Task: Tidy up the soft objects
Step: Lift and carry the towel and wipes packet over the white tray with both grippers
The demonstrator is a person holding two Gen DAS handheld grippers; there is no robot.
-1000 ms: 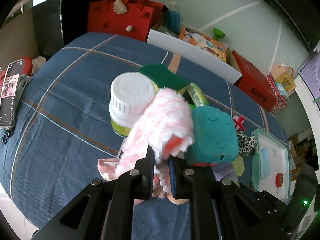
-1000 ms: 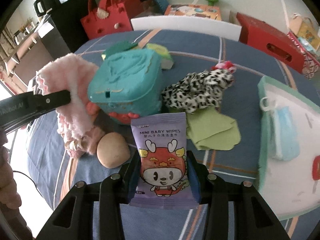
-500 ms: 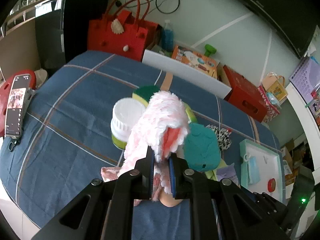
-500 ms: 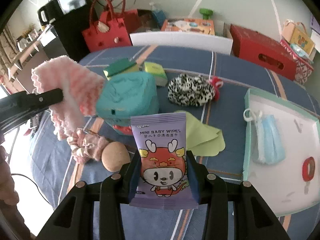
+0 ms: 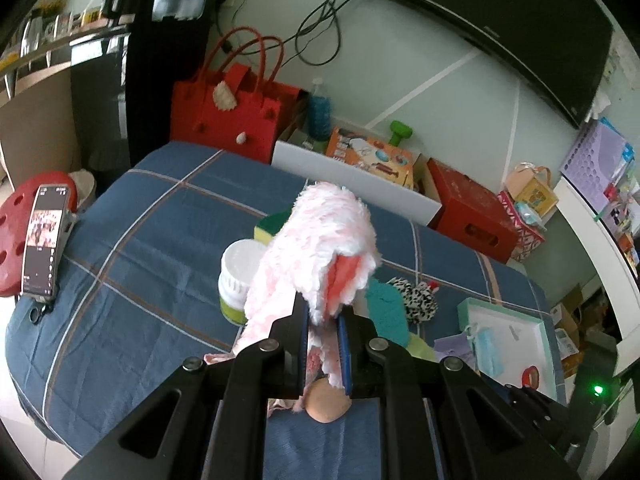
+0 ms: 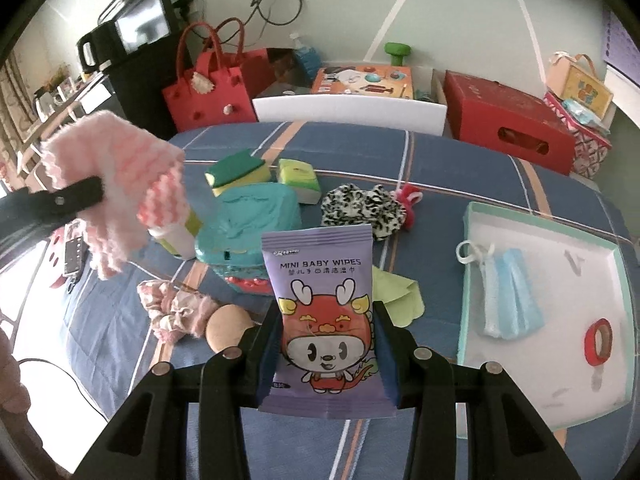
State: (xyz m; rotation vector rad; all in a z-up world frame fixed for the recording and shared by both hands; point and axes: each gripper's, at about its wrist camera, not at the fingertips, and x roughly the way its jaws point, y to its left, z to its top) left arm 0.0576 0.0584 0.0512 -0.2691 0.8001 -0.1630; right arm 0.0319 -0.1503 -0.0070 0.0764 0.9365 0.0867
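My left gripper [image 5: 323, 322] is shut on a fluffy pink-and-white cloth [image 5: 320, 240], which hangs lifted above the blue checked bedspread [image 5: 132, 248]. In the right wrist view that cloth [image 6: 120, 176] shows at the left. My right gripper [image 6: 326, 328] is shut on a purple pack of mini baby wipes [image 6: 322, 316], held upright above the bed. Below lie a teal wipes box [image 6: 248, 224], a leopard-print scrunchie [image 6: 360, 208], a green cloth [image 6: 396, 296], a pink scrunchie [image 6: 172, 312] and a tan round sponge [image 6: 226, 326].
A white tray with a mint rim [image 6: 616, 248] at the right holds a blue face mask [image 6: 508, 292] and a red tape roll [image 6: 598, 340]. A white-capped jar [image 5: 238, 276], two sponges [image 6: 236, 170], a phone [image 5: 44, 240], a red bag [image 5: 228, 112] and a red box [image 6: 508, 128] surround the bed.
Both grippers have risen with their loads. The bed and its objects look smaller and farther below, and more of the wall and the room shows.
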